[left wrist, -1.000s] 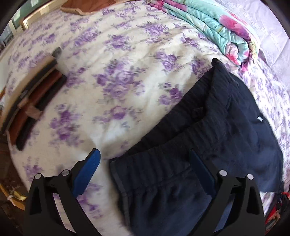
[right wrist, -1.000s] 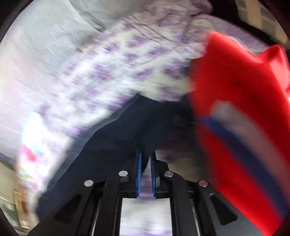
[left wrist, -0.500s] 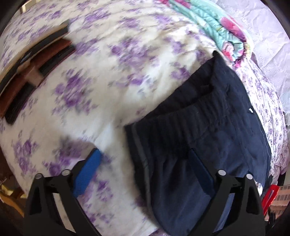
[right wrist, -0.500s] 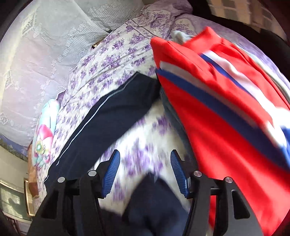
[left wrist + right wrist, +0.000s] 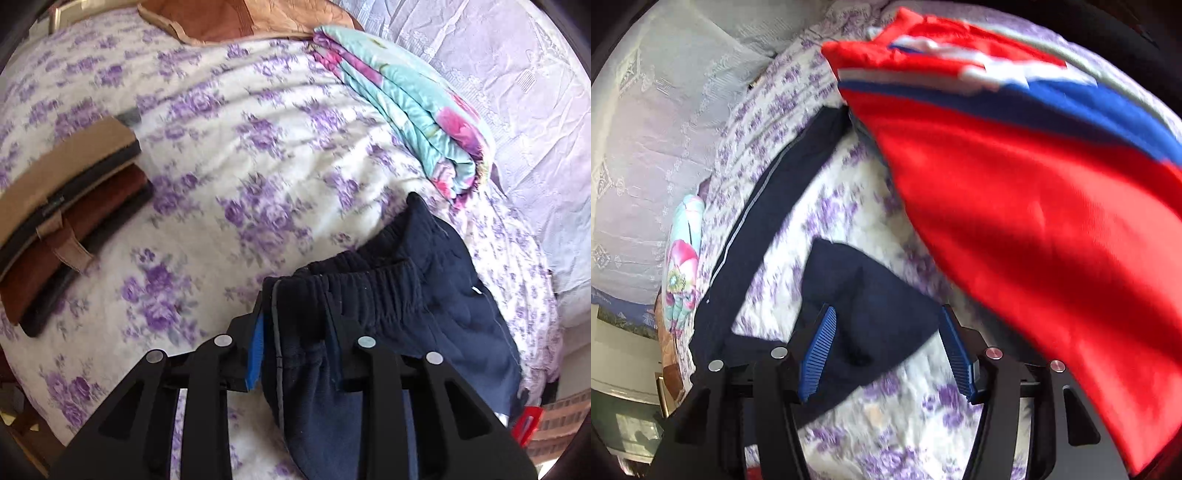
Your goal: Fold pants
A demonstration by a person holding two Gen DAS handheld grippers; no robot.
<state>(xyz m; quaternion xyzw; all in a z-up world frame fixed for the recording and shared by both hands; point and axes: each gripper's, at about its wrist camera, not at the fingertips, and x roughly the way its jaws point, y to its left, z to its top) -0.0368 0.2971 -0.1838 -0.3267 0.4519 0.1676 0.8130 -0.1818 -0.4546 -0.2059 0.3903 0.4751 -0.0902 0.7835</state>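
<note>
Dark navy pants [image 5: 454, 295] lie on the flowered bedspread [image 5: 258, 147], waistband toward the left wrist camera. My left gripper [image 5: 295, 354] is closing, and the bunched waistband corner with its grey side stripe is pinched between the blue pads. In the right wrist view one navy leg [image 5: 764, 206] runs up the bed and the other leg's end [image 5: 871, 295] lies below my right gripper [image 5: 886, 350]. Its jaws stand apart above that cloth, and the pads do not press on it.
A red garment [image 5: 1034, 206] with blue and white stripes fills the right side beside the leg end. A folded turquoise and pink quilt [image 5: 406, 110] lies behind the pants. Folded tan, brown and black items [image 5: 66, 206] are stacked at the left. White lace cloth [image 5: 517, 92] covers the far side.
My left gripper's jaws went from wide apart to pinching the waistband corner. My right gripper opened, let go of the navy cloth and swung across the bed toward the leg end.
</note>
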